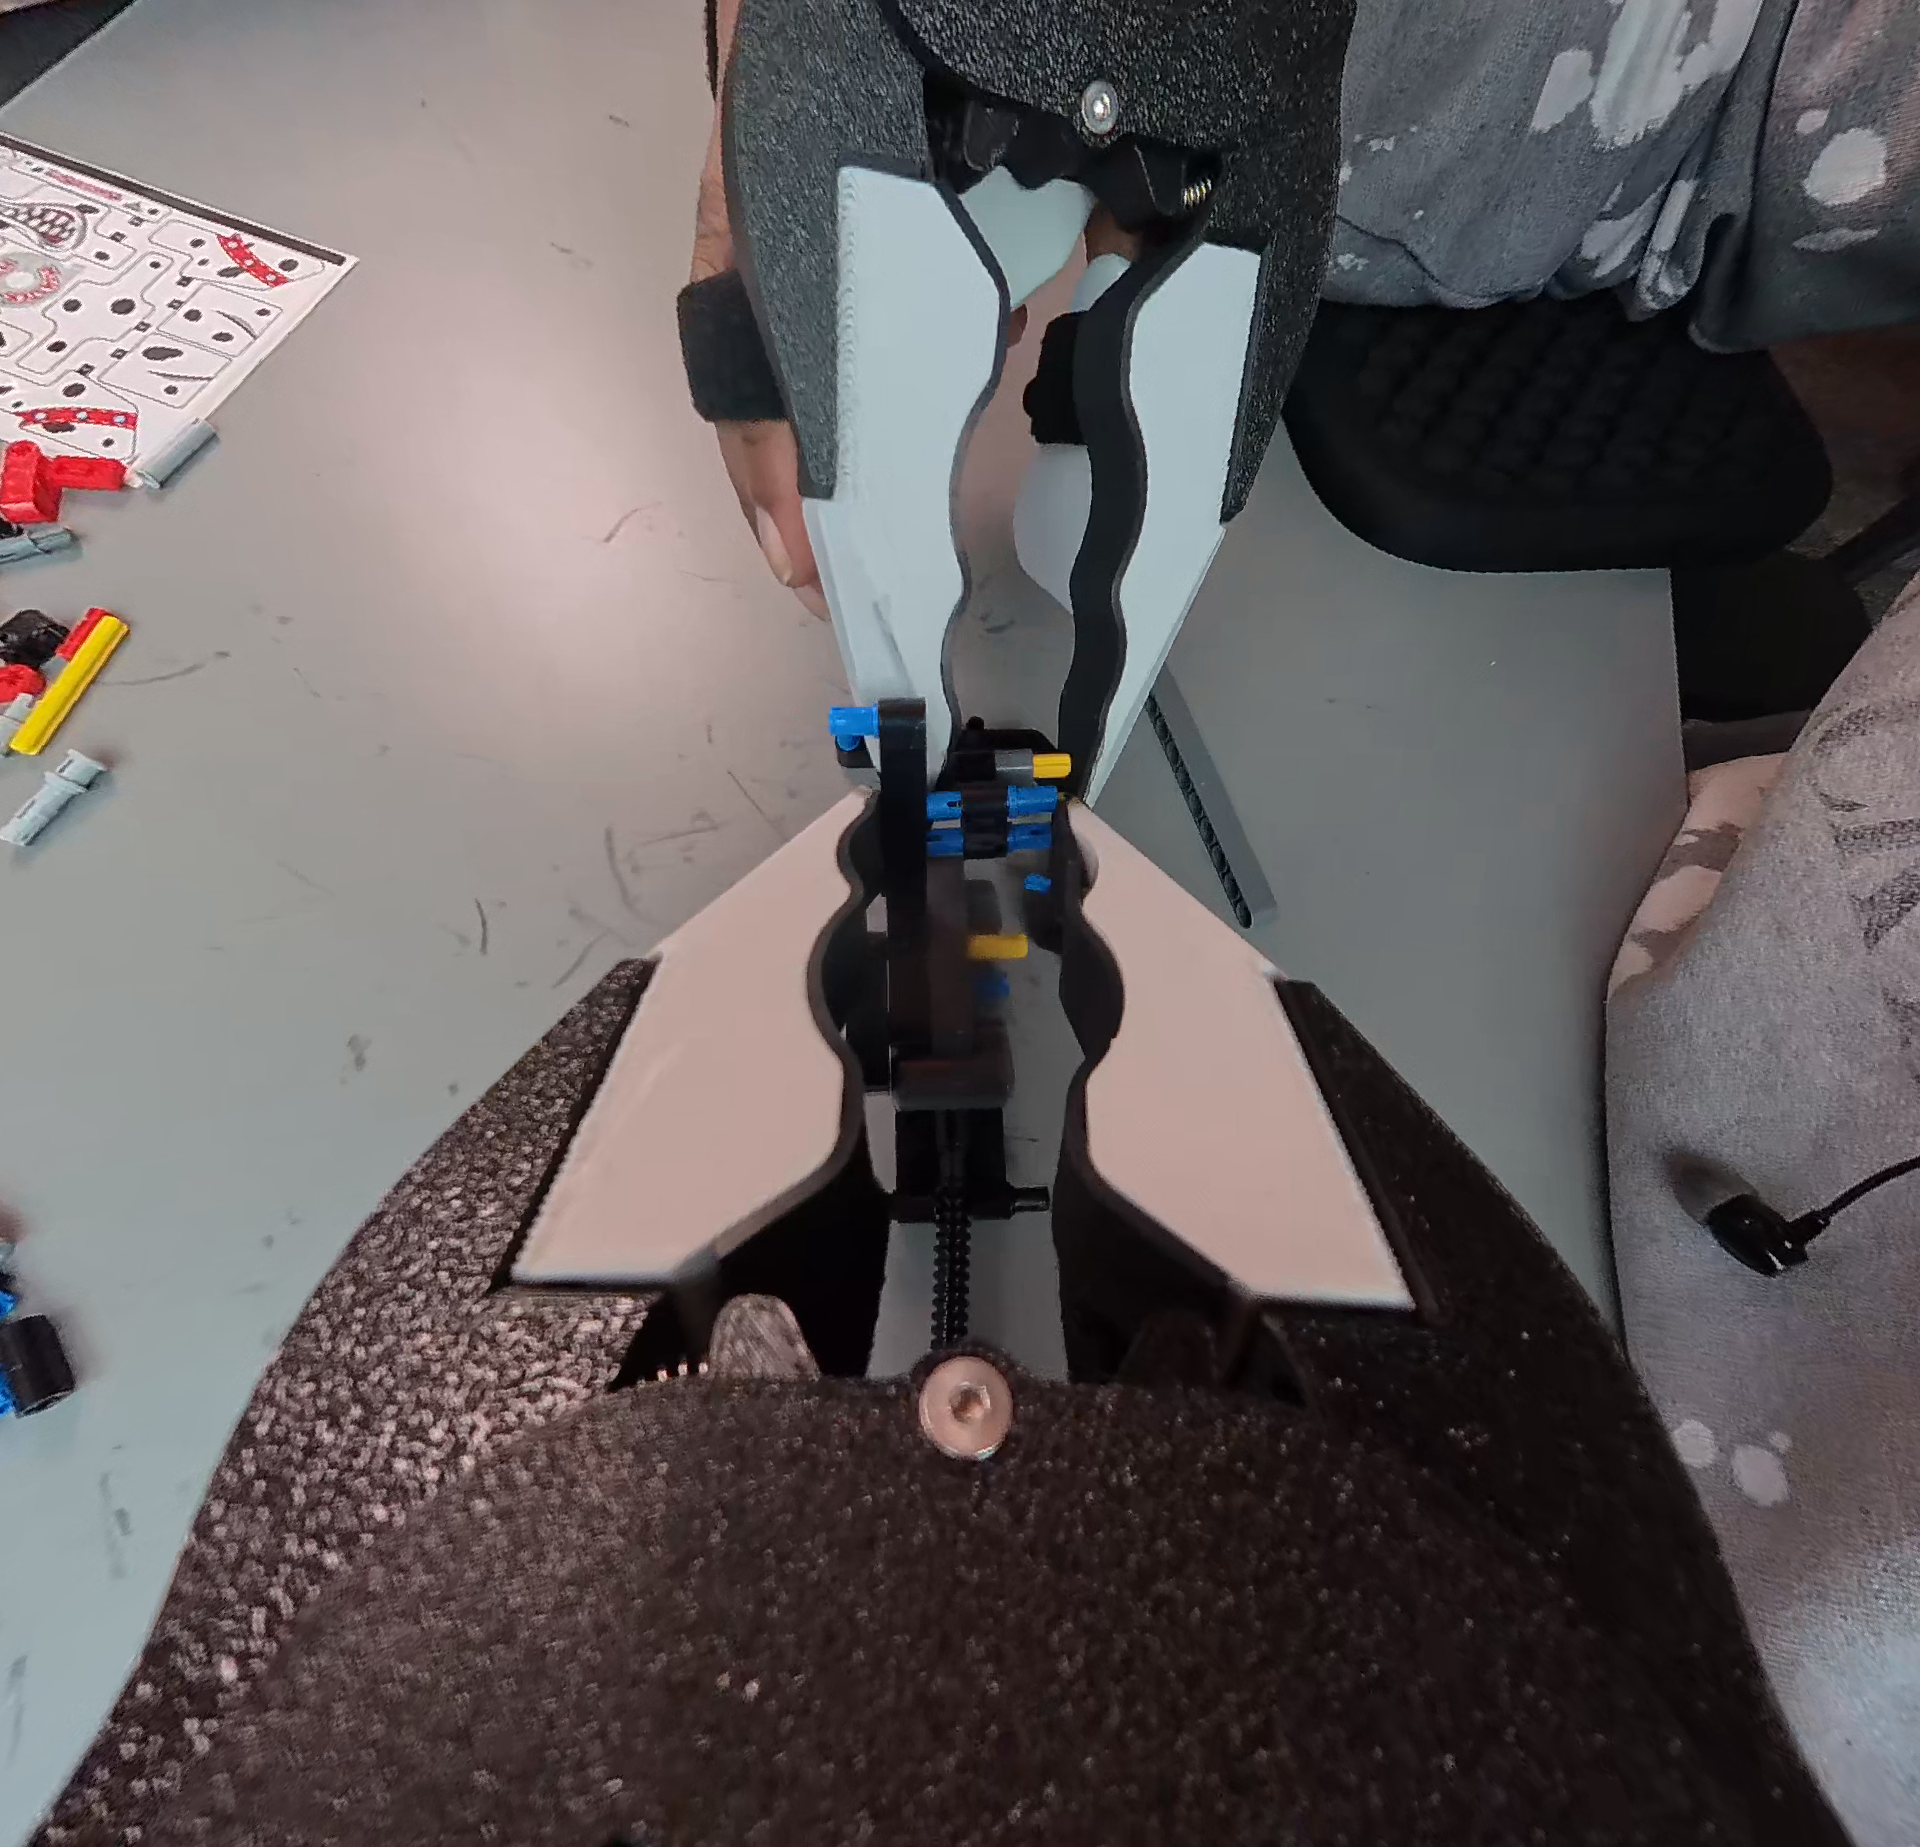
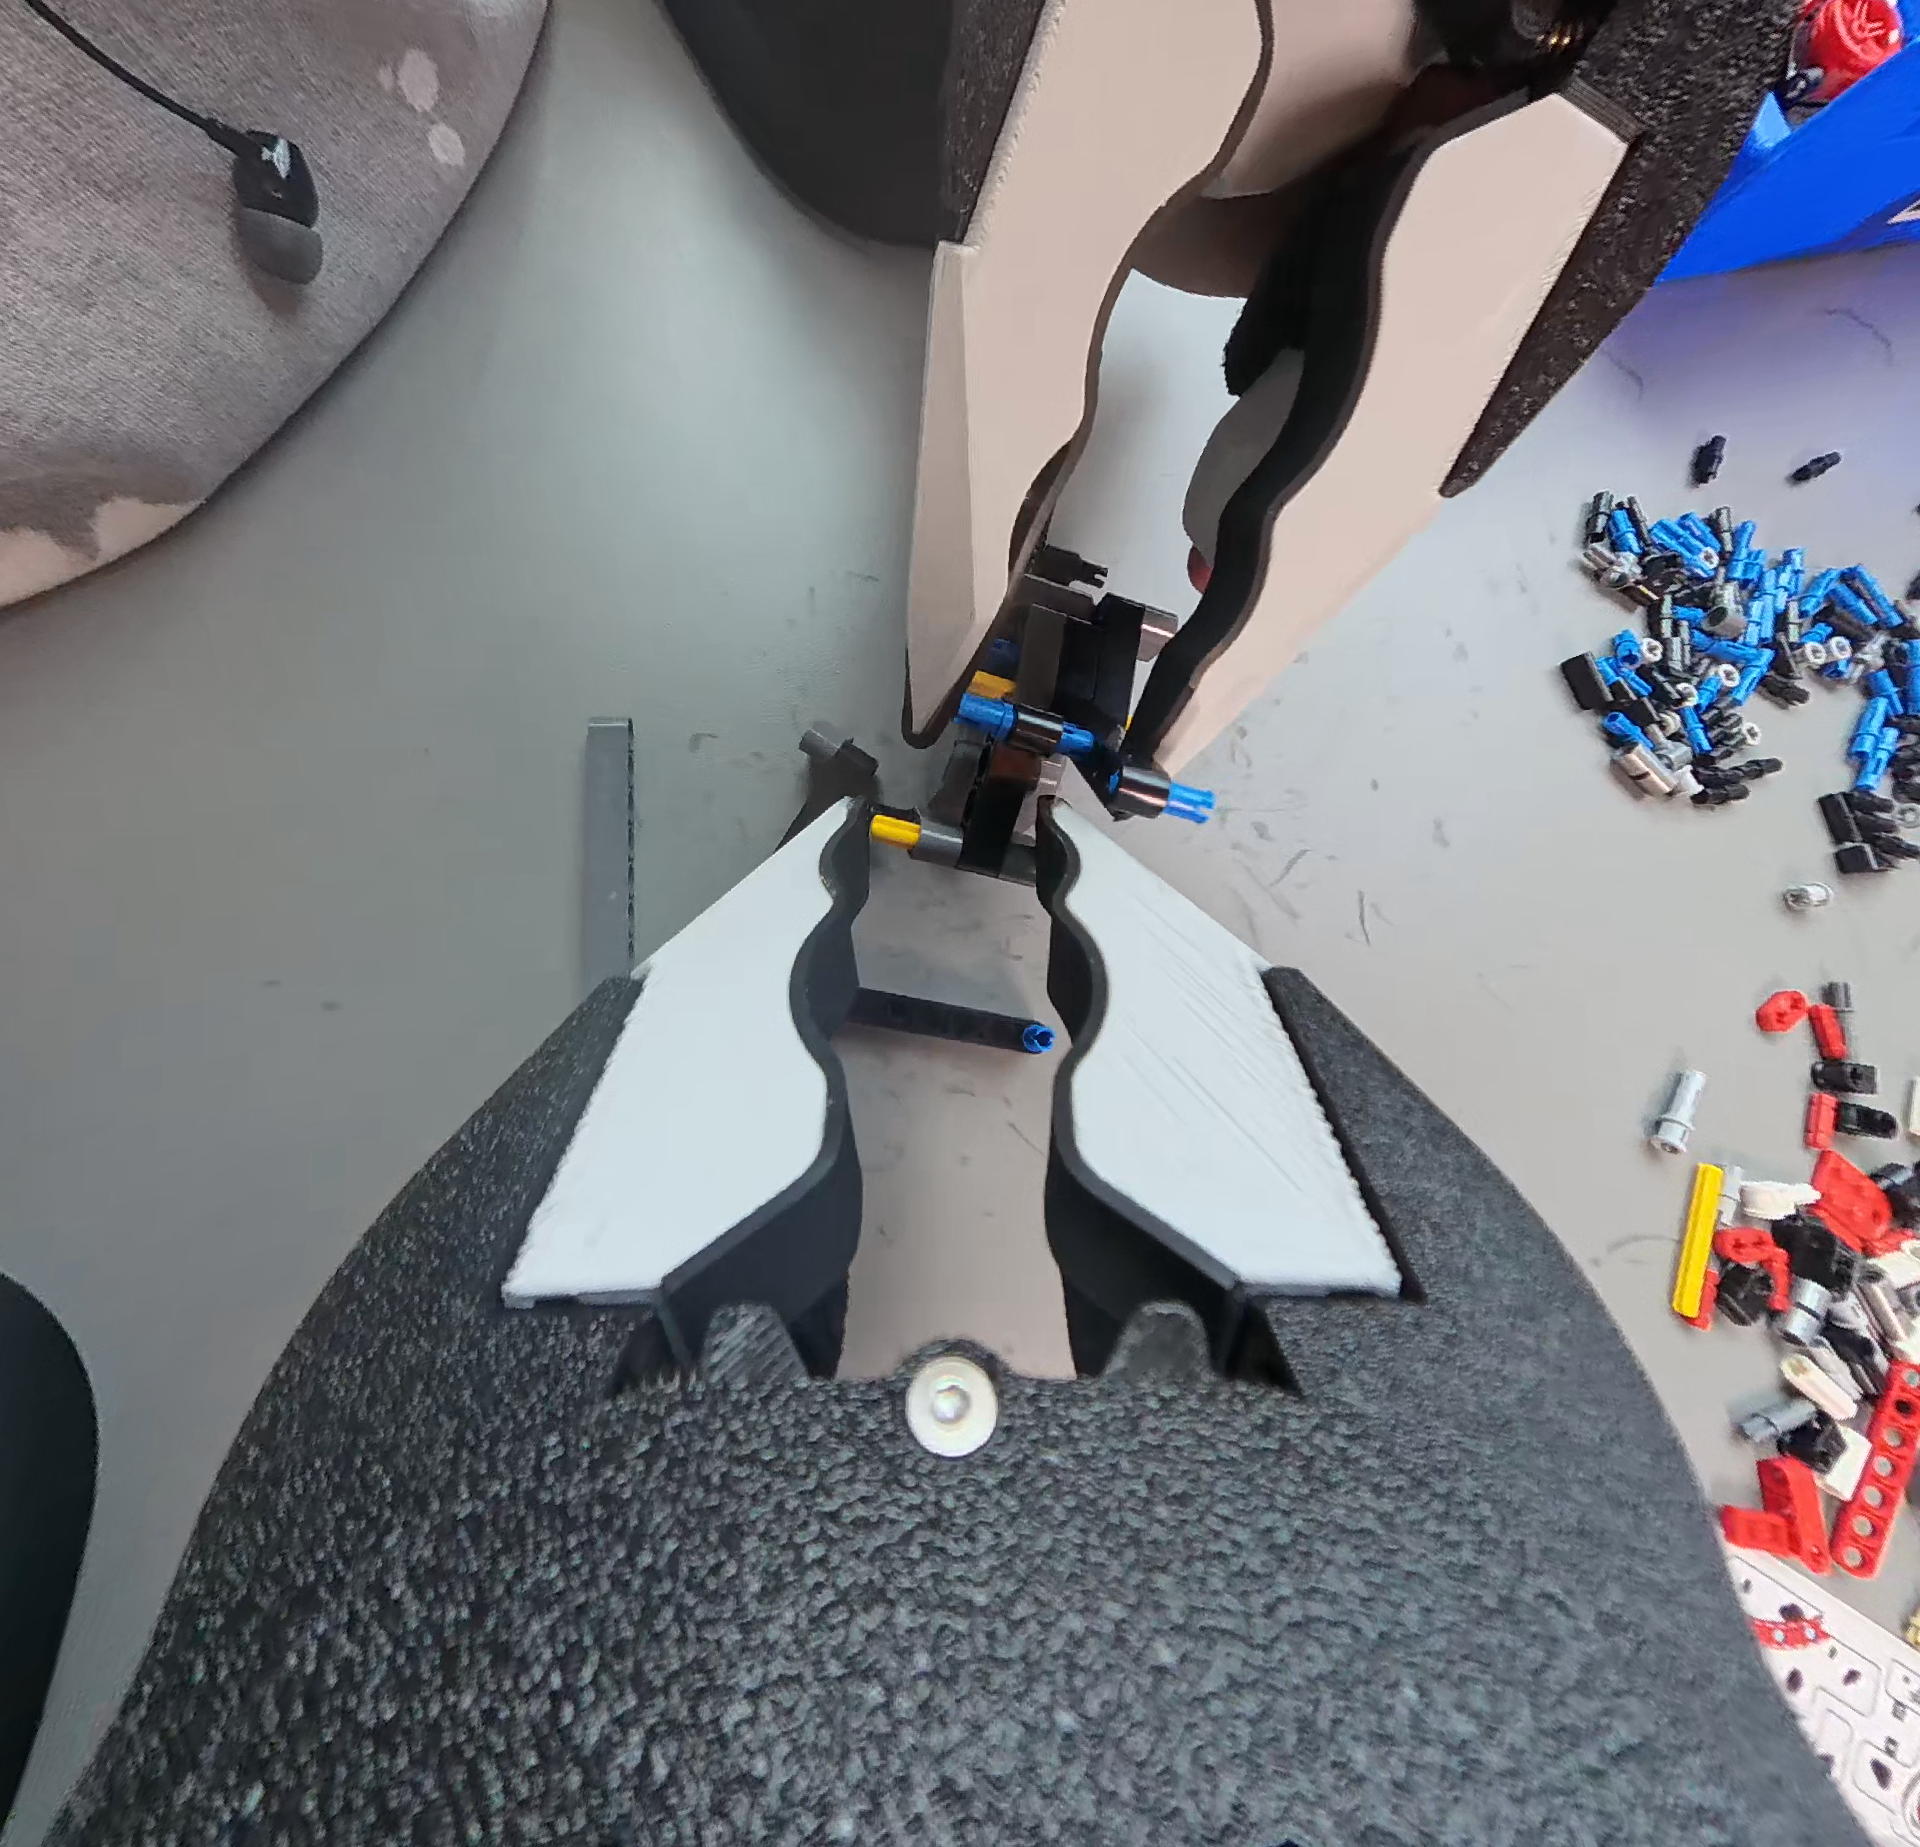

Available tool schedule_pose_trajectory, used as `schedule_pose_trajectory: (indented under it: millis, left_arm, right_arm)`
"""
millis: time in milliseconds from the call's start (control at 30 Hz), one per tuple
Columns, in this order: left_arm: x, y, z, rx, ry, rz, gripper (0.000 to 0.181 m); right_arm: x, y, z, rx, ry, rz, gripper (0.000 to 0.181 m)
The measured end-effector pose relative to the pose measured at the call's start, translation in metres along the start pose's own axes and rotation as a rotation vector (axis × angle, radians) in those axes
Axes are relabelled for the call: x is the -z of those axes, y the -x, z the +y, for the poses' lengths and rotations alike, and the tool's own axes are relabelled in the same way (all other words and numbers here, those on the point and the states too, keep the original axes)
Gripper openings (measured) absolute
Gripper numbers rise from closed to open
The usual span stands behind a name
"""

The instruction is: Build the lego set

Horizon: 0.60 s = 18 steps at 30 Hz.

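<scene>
A small black lego assembly [image 1: 904, 914] with blue pins and a yellow-and-grey pin sits between the pale fingers of my left gripper [image 1: 971, 810], which is shut on it just above the grey table [image 1: 416, 862]. My right gripper [image 2: 956, 821], with grey fingers, faces it from the other side and is closed on the assembly's far end, around the yellow-tipped pin [image 2: 896, 829]. In the left wrist view the right gripper [image 1: 1008, 758] comes down from the top. In the right wrist view the left gripper [image 2: 1034, 737] holds the assembly [image 2: 1070, 644].
A long grey beam [image 2: 608, 841] and a black rod with a blue end [image 2: 945, 1023] lie under the grippers. To the right are a pile of blue and black pins [image 2: 1745, 644] and red, black and white parts [image 2: 1829, 1257]. A sticker sheet [image 1: 135, 311] lies at the left. A person sits close by [image 1: 1766, 966]. Left and right tips are no more than a few centimetres apart.
</scene>
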<state>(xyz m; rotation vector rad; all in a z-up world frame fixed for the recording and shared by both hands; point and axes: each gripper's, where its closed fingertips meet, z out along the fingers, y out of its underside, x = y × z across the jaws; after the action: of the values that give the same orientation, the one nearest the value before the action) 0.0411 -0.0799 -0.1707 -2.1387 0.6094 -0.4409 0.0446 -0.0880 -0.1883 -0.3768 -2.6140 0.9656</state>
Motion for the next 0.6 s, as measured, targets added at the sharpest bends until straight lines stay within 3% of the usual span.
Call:
schedule_pose_trajectory:
  millis: [467, 600]
  left_arm:
    - [0.0025, 0.0012, -0.0013, 0.054, -0.110, 0.026, 0.030]
    - [0.0023, 0.0018, -0.0013, 0.051, -0.104, 0.033, 0.030]
  right_arm:
    - [-0.0029, 0.0008, -0.0048, -0.164, -0.175, -0.058, 0.032]
    - [-0.0033, -0.0009, -0.0035, -0.111, -0.131, -0.038, 0.032]
